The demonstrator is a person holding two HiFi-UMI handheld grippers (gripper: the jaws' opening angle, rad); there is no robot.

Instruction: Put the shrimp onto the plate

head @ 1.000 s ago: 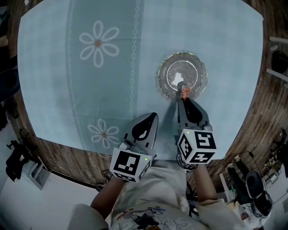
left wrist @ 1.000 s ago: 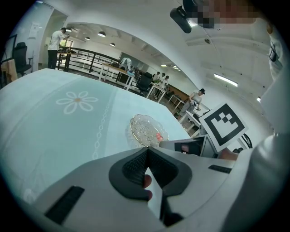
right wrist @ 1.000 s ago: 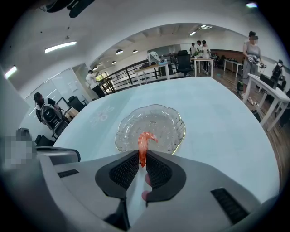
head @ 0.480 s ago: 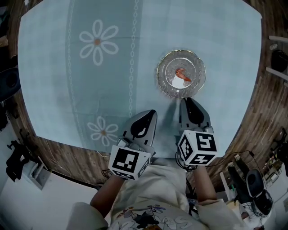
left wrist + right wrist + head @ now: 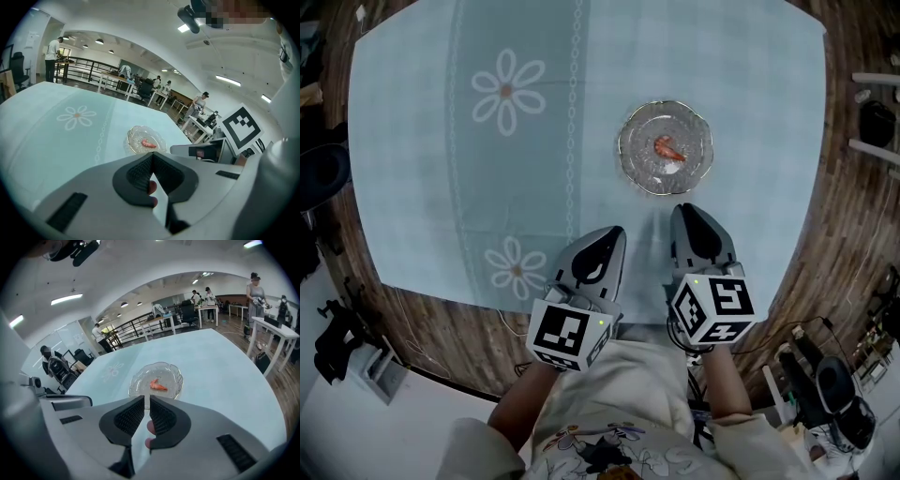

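Fingers pressed together on our left gripper point(image 5: 614, 234), a sliver apart on our right gripper point(image 5: 689, 214), both empty.
Our shrimp point(image 5: 667, 148) lies on the plate point(image 5: 624, 155), clear of the 2 grippers and ahead of the right one, which is nearer; its long axis slants across our reach. We cannot tell head from tail.

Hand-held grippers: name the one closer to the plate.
The right hand-held gripper, just short of the plate; the left hand-held gripper sits farther aside.
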